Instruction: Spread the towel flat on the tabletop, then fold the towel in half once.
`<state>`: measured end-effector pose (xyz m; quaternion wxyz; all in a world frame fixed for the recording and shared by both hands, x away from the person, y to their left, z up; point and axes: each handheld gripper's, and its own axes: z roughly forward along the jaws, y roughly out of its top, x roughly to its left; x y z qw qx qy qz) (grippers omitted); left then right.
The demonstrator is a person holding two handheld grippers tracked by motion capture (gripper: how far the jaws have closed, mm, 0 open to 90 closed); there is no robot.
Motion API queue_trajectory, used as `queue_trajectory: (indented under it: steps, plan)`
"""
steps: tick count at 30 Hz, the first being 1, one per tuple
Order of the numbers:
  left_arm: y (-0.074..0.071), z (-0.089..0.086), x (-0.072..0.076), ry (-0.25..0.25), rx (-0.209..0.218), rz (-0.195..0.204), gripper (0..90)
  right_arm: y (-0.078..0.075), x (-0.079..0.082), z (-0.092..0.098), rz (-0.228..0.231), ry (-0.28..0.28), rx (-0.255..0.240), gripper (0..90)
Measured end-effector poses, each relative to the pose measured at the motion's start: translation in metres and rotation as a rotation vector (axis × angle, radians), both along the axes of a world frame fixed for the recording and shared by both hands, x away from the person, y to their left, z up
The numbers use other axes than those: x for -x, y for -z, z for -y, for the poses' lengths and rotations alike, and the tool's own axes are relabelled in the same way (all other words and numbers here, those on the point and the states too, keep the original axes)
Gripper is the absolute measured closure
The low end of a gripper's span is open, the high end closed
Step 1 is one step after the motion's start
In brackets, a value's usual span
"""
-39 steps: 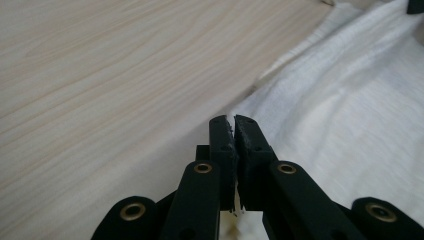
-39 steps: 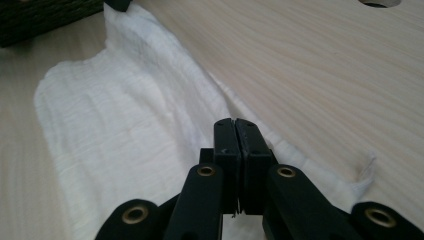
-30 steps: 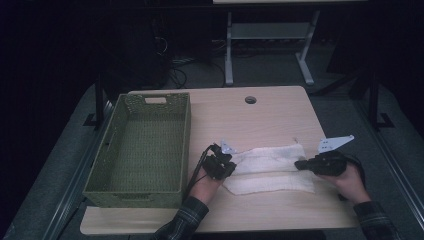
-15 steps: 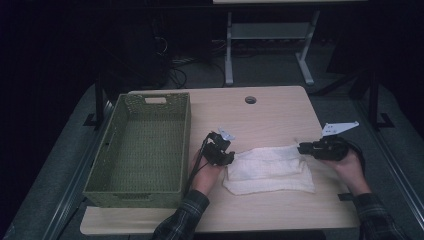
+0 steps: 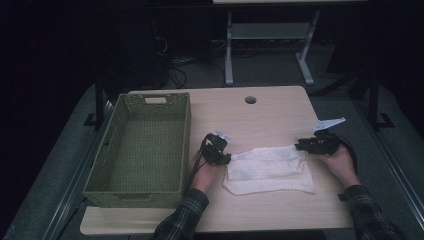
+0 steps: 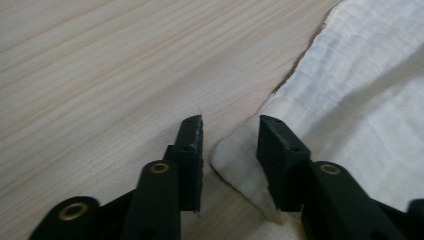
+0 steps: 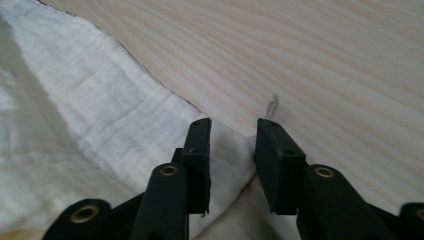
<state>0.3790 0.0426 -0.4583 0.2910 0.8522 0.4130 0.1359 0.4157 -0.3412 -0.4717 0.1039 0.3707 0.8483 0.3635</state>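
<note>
While a green basket [image 5: 142, 145] sits at the bench's left edge, my left gripper [image 5: 216, 150], its jaws just parted, straddles the left corner of the folded cloth [image 5: 270, 169] near the front edge; my right gripper [image 5: 316, 145], also just loosened, straddles its right corner.

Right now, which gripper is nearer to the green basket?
Left. The left gripper sits just beside the green basket, at the towel's near end; the right gripper is at the far end.
</note>
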Motion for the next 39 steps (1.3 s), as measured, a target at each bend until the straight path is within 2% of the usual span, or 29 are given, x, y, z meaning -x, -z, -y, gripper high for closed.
queue_trajectory:
  steps: [4, 6, 7, 8, 9, 12, 14, 15, 17, 21, 24, 26, 30, 33, 39]
  plan:
    - [0.0, 0.001, 0.0, 0.015, 0.011, -0.008, 74.4, 0.0, 0.0, 0.001, 0.003, 0.01, 0.008, 70.6]
    - [0.0, 0.001, 0.0, 0.026, 0.017, -0.018, 79.7, 0.001, 0.0, 0.001, -0.003, 0.009, 0.006, 77.2]
    - [0.0, 0.001, 0.0, 0.026, 0.017, -0.018, 83.3, 0.001, 0.0, 0.001, -0.003, 0.009, 0.006, 77.2]
    - [-0.001, 0.002, 0.0, 0.027, 0.013, -0.017, 84.2, 0.001, 0.0, 0.001, -0.001, -0.007, 0.008, 85.1]
    - [-0.001, 0.003, 0.0, 0.025, 0.012, -0.015, 84.8, 0.001, 0.001, 0.0, -0.005, -0.005, 0.011, 85.8]
    - [-0.003, 0.003, 0.0, 0.022, 0.017, 0.0, 85.2, 0.0, 0.001, -0.001, -0.012, -0.004, 0.006, 86.3]
    - [-0.008, 0.003, -0.003, 0.016, 0.022, 0.013, 85.2, -0.002, 0.0, 0.001, 0.005, -0.016, -0.003, 86.4]
    - [-0.011, 0.003, -0.005, 0.012, 0.023, 0.024, 85.2, -0.005, 0.0, 0.001, -0.002, -0.006, -0.019, 86.4]
    - [-0.017, 0.002, -0.009, 0.006, 0.02, 0.038, 85.3, -0.009, -0.004, 0.003, 0.021, -0.001, -0.041, 86.7]
    - [-0.025, 0.001, -0.021, -0.02, 0.028, 0.076, 85.2, -0.011, -0.01, 0.004, 0.034, 0.015, -0.059, 86.8]
    - [-0.026, -0.001, -0.03, -0.035, 0.039, 0.083, 85.2, -0.011, -0.013, 0.007, 0.029, 0.029, -0.075, 86.8]
    - [-0.026, -0.001, -0.035, -0.044, 0.05, 0.086, 85.2, -0.013, -0.016, 0.01, 0.049, 0.026, -0.084, 86.8]
    - [-0.027, 0.002, -0.044, -0.06, 0.066, 0.096, 85.2, -0.023, -0.023, 0.011, 0.059, 0.036, -0.088, 86.8]
    - [-0.032, 0.003, -0.053, -0.068, 0.072, 0.118, 85.2, -0.03, -0.031, 0.011, 0.077, 0.039, -0.082, 86.8]
    - [-0.041, 0.003, -0.076, -0.102, 0.086, 0.158, 85.2, -0.04, -0.047, 0.015, 0.091, 0.064, -0.108, 86.9]
